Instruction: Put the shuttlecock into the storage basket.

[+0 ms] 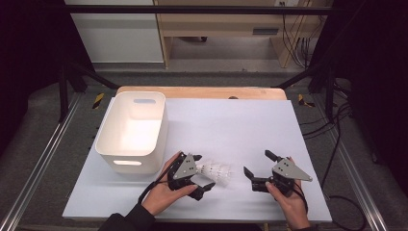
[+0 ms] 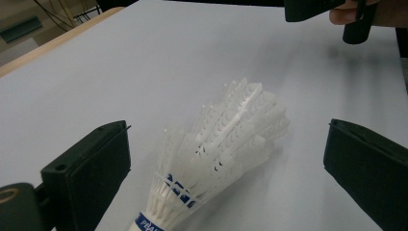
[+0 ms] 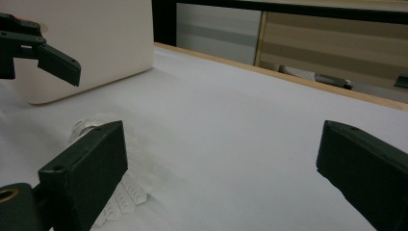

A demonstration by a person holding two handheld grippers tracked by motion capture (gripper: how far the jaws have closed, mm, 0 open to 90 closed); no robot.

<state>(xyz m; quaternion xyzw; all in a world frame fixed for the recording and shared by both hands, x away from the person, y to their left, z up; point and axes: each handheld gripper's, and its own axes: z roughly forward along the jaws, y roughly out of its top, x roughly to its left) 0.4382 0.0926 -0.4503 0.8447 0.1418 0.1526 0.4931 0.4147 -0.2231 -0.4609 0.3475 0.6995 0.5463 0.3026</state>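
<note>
Closing in on the shuttlecock (image 2: 216, 154), I have my left tongs (image 1: 202, 172) spread wide, its feathery white skirt lying between the jaws, ungripped. My right tongs (image 1: 257, 166) gape empty just beyond it. The smooth white plastic bin (image 1: 131, 131) behind my left tongs holds nothing; lifting remains.

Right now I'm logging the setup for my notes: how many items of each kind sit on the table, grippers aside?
Shuttlecocks: 1, a white plastic shuttlecock lying between the open left gripper jaws.
Bins: 1, a white bin at the table's left.
Total: 2
</note>
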